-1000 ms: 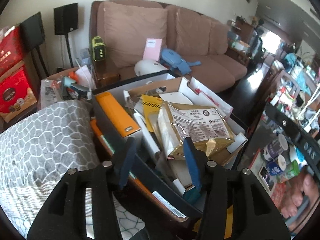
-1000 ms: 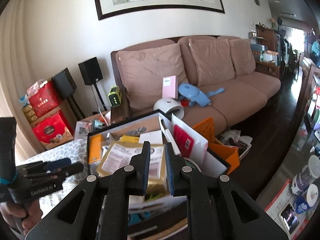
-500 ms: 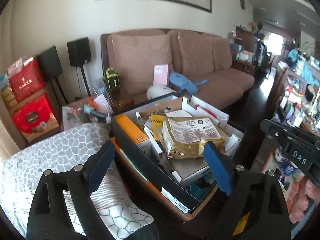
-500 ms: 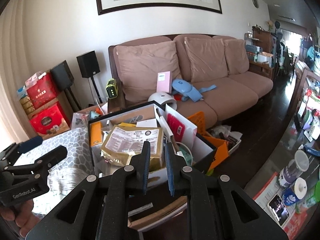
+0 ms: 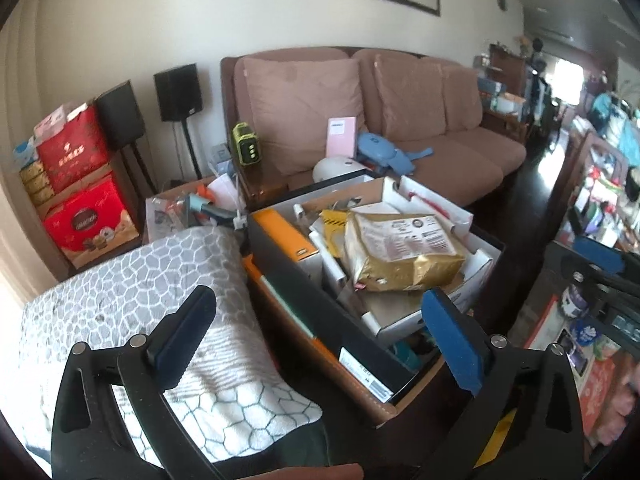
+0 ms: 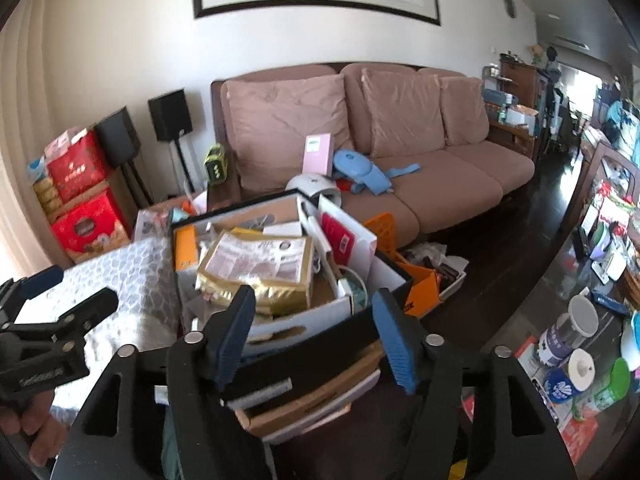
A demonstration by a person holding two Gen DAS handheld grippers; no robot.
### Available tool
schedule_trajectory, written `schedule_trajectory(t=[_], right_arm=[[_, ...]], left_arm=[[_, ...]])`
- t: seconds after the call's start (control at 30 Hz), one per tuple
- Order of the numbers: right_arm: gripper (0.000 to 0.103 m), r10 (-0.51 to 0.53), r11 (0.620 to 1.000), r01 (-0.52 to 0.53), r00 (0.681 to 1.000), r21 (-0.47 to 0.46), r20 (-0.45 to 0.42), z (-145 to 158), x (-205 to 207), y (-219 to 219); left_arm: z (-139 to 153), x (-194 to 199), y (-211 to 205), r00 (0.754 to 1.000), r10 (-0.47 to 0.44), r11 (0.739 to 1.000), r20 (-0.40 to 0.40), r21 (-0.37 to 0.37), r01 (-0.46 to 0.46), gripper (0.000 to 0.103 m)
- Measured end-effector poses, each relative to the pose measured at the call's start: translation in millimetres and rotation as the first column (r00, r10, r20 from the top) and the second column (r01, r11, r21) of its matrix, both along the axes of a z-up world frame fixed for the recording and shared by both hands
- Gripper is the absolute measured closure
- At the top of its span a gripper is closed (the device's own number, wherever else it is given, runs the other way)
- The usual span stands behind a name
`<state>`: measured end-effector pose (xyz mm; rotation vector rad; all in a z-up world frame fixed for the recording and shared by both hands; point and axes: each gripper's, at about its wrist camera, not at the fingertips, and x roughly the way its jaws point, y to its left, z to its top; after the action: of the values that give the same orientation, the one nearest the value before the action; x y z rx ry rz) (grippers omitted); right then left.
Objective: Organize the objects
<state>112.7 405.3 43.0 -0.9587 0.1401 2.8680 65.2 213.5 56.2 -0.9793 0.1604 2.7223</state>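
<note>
Both grippers' jaws just opened, empty: left gripper (image 5: 316,332), right gripper (image 6: 314,332). Gold pouch (image 5: 400,252) now lies released atop box (image 5: 320,320); placement done.

Left gripper (image 5: 316,322), seen from above a cluttered black box (image 5: 320,312), its blue-padded jaws having just been opening, now spread wide with nothing between them. A gold foil bag (image 5: 400,252) lies on top of the box's contents, beside an orange box (image 5: 286,236). A grey patterned blanket (image 5: 148,292) lies left of the box; a brown sofa (image 5: 400,120) stands behind.
</note>
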Motion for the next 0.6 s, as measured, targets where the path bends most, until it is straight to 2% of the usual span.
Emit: schedule_trajectory(t=[0.1,0.13,0.3,0.6], right_arm=[[0.021,0.009,0.999,-0.008,1.0,0.05,-0.023,12.2,13.3,-9.7],[0.02,0.013,0.998,-0.011,0.999,0.059,-0.034,15.9,17.1,-12.3],[0.019,0.016,0.999,-0.014,0.999,0.038,-0.031,18.0,20.4,-11.7],[0.017,-0.014,0.999,0.014,1.0,0.033,0.001,14.6,16.5,-4.7]], left_arm=[[-3.7,-1.9,-4.4,1.0,0.007,1.0,0.018,0.001,-0.007,0.0],[-3.8,-2.2,-5.0,1.0,0.012,1.0,0.014,-0.008,-0.012,0.0],[1.1,0.8,-6.1,0.999,0.035,0.997,-0.037,-0.069,-0.037,0.0],[10.2,6.4,-12.8,0.999,0.026,0.999,-0.043,-0.04,-0.028,0.0]])
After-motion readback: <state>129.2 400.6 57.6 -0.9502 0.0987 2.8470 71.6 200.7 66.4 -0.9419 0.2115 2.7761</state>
